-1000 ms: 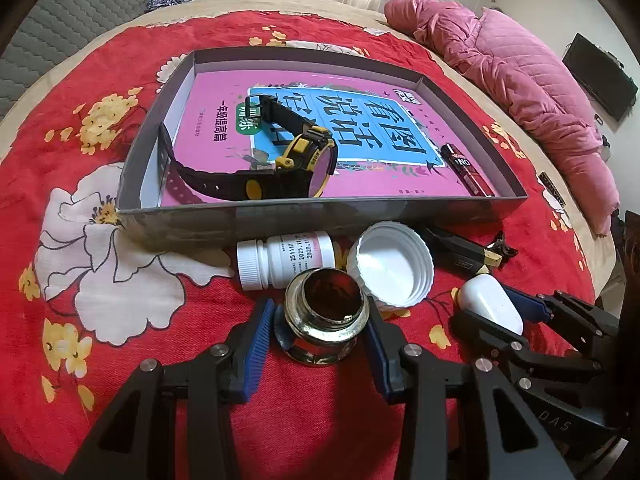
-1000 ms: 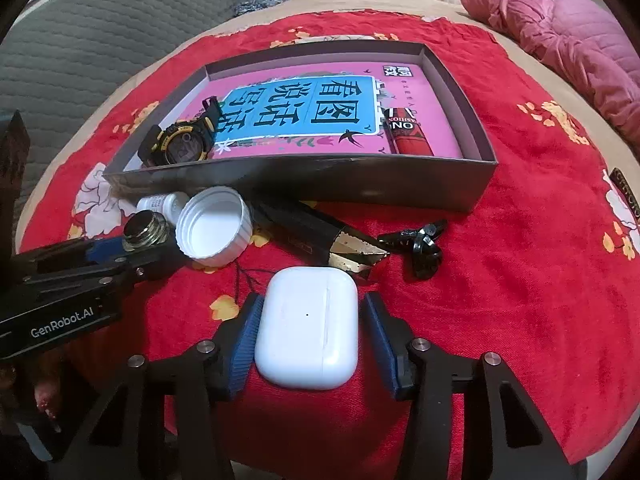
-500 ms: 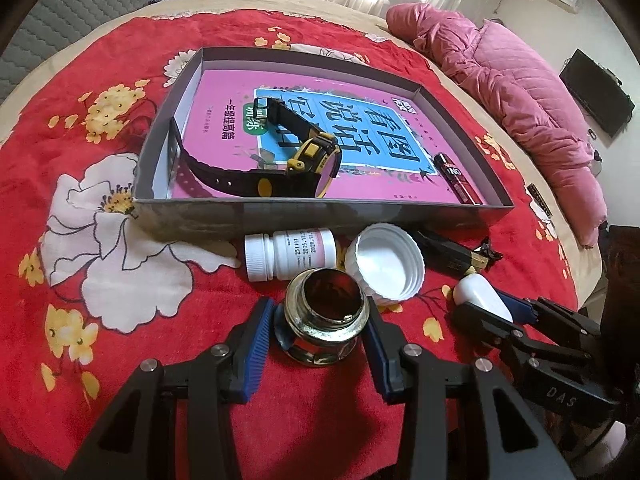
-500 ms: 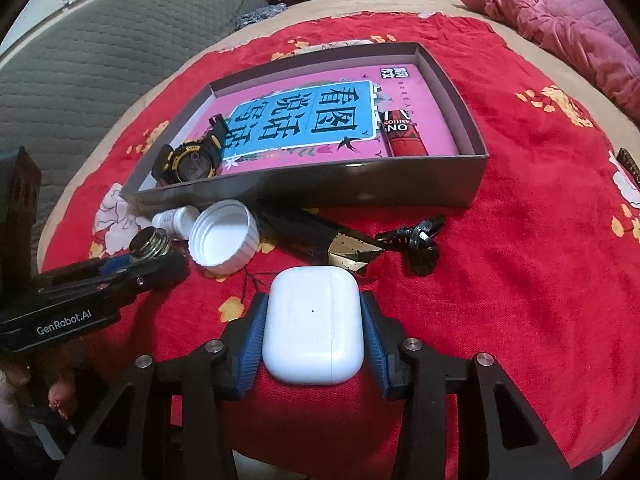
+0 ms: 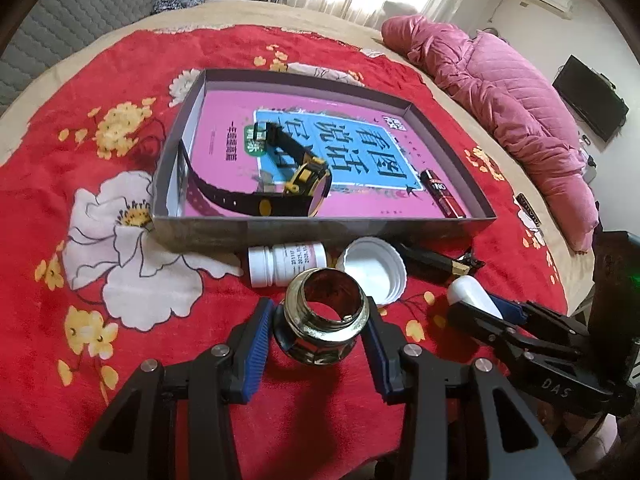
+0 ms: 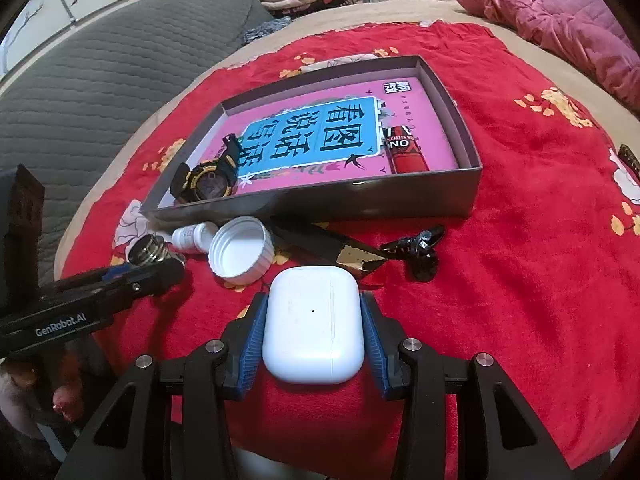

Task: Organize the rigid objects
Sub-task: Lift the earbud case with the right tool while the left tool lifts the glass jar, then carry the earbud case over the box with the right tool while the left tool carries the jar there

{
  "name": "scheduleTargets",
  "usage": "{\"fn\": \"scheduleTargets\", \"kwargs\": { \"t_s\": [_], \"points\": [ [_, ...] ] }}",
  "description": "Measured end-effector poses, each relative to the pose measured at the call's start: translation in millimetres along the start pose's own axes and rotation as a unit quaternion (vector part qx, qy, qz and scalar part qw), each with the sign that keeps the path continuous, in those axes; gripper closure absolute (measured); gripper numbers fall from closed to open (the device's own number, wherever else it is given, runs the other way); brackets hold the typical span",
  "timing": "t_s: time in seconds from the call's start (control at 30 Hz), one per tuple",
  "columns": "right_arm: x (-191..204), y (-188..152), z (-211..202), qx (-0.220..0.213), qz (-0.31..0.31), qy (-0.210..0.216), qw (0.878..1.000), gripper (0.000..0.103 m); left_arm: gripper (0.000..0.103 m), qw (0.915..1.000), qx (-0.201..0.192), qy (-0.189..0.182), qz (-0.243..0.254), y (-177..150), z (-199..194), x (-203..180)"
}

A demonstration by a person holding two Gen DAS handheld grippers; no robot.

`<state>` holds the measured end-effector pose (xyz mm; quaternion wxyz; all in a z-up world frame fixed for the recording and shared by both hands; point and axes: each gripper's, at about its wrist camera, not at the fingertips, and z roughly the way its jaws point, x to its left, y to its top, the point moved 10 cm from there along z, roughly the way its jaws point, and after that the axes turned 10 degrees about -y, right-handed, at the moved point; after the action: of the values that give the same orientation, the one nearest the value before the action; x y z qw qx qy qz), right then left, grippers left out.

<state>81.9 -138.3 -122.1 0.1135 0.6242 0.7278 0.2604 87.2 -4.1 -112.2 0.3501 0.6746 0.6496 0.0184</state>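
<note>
The left gripper (image 5: pixel 320 322) is clamping a threaded metal fitting (image 5: pixel 324 316) between its blue pads (image 5: pixel 256 332), its open mouth tilting forward. Just beyond its fingertips a white pill bottle (image 5: pixel 285 263) and a white cap (image 5: pixel 374 270) are lying before the grey box (image 5: pixel 320 232), which is holding a watch (image 5: pixel 296 190). The right gripper (image 6: pixel 313 320) is squeezing a white earbud case (image 6: pixel 314 322) on both sides; a black clip (image 6: pixel 420 246) is sitting ahead to the right of its fingers.
</note>
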Motion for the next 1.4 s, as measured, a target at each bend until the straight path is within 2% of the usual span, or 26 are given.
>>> {"fn": "scheduleTargets", "kwargs": {
  "t_s": [0.3,0.57,0.73,1.07,1.4],
  "points": [
    [4.1,3.6,-6.9,-0.016,-0.006,0.006,1.0,0.057,0.06,0.9999,-0.01,0.002,0.001,3.1,-7.7,-1.1],
    [5.7,10.2,-14.6,-0.037,-0.008,0.012,0.999,0.057,0.06,0.9991,-0.042,0.005,0.0,12.4,-19.0,1.0],
    [6.3,10.9,-16.1,-0.041,-0.008,0.014,0.999,0.057,0.06,0.9979,-0.064,0.01,0.008,21.2,-26.9,2.0],
    [10.4,13.1,-14.8,-0.046,-0.019,0.012,0.999,0.057,0.06,0.9967,-0.081,0.005,-0.001,30.7,-32.2,7.0],
    [6.0,20.2,-13.3,-0.049,0.008,0.018,0.999,0.057,0.06,0.9948,-0.102,0.001,-0.007,41.6,-37.1,15.1]
  ]
}}
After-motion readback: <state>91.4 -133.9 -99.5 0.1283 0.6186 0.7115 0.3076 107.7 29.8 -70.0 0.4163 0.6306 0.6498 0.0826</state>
